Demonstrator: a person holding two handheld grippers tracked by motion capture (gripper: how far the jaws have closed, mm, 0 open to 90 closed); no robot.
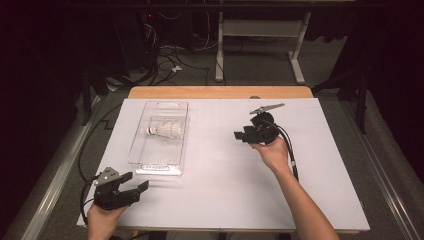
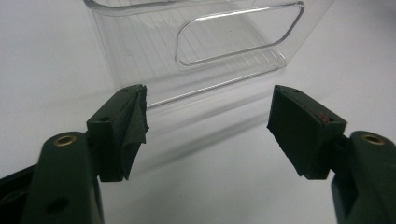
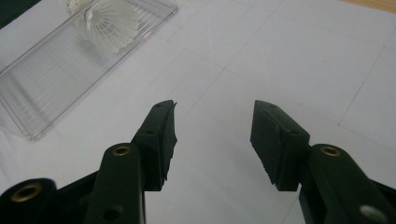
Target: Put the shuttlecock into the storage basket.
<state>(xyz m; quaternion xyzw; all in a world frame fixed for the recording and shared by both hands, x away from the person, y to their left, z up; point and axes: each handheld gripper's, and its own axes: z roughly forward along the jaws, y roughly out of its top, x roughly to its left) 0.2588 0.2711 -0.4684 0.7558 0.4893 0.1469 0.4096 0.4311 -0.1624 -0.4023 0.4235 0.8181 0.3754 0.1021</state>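
Note:
A clear plastic tray (image 1: 159, 160) lies on the white table, left of centre. Inside it rests a white shuttlecock (image 1: 165, 130) on its side, cork to the left. My left gripper (image 1: 136, 181) sits near the front left corner, open, jaws aimed at the tray's near end wall (image 2: 233, 42). My right gripper (image 1: 239, 135) hovers right of the tray, held above the table, open with nothing between its jaws. From the right gripper view the tray (image 3: 56, 79) and shuttlecock (image 3: 112, 23) lie ahead to the upper left.
White sheet (image 1: 225, 185) covers the table, with a wooden edge (image 1: 220, 92) at the back. Cables trail from both grippers. Beyond the table stand desk legs (image 1: 297, 60) and loose cables on the floor.

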